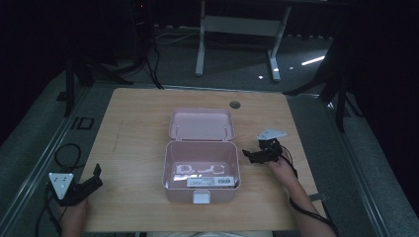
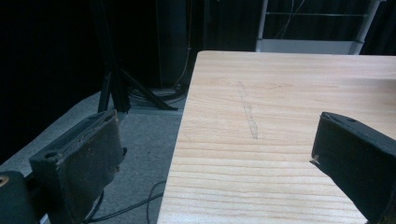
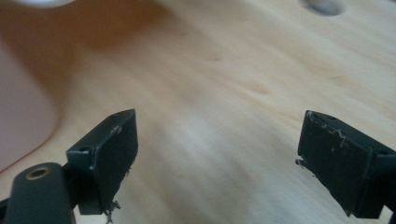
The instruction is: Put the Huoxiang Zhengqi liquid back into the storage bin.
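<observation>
A pink box [image 1: 201, 170] stands open in the middle of the wooden table [image 1: 133, 123], its lid [image 1: 201, 124] tipped back. Inside lie white shapes and a labelled strip [image 1: 211, 182]. My right gripper [image 1: 251, 155] hovers just right of the box, open and holding nothing. In the right gripper view its jaws stand wide apart over bare wood [image 3: 219, 140], with the box's pink wall [image 3: 23, 116] at the left. My left gripper [image 1: 94, 177] sits at the table's front left corner, open and holding nothing; in the left gripper view its jaws straddle the table's left edge [image 2: 180, 140].
A round cable hole [image 1: 235, 104] sits near the table's far edge. Cables [image 1: 66, 153] loop on the grey floor to the left. A white desk frame [image 1: 237, 29] and dark stands are beyond the table.
</observation>
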{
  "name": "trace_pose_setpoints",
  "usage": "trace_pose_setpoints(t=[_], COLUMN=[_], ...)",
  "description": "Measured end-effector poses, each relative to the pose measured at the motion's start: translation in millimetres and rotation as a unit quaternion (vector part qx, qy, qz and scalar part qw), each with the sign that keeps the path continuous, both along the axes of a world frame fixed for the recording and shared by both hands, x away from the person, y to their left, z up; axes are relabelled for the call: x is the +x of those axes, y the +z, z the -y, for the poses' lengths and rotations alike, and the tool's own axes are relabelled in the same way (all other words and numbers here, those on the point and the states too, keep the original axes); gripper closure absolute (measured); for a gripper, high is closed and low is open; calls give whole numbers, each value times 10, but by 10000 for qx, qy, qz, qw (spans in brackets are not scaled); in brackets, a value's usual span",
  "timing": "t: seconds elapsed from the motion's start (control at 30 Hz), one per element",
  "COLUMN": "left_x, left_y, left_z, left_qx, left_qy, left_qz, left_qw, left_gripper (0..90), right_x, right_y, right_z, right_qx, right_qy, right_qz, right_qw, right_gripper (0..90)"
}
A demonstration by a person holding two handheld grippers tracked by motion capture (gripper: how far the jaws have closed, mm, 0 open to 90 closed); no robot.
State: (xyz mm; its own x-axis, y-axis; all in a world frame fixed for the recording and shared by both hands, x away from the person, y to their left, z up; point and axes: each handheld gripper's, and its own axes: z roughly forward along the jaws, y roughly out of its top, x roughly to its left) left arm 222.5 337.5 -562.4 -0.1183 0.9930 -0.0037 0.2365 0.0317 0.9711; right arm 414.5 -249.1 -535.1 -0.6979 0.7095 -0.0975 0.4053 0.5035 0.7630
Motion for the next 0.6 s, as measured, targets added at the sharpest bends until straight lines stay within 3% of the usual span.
trace_pose_setpoints(t=[0.17, 0.6], left_x=[0, -2], left_y=[0, 0], left_z=[0, 1], left_qx=[-1, -1], left_qy=[3, 16], left_qz=[1, 7], left_qw=[10000, 10000], left_gripper=[21, 21], right_x=[0, -94], right_y=[-6, -84], right_z=[149, 603], right_qx=[250, 386], right_qy=[-513, -1102], right_qz=[245, 193], right_qw=[9981, 9930], right_gripper=[119, 119])
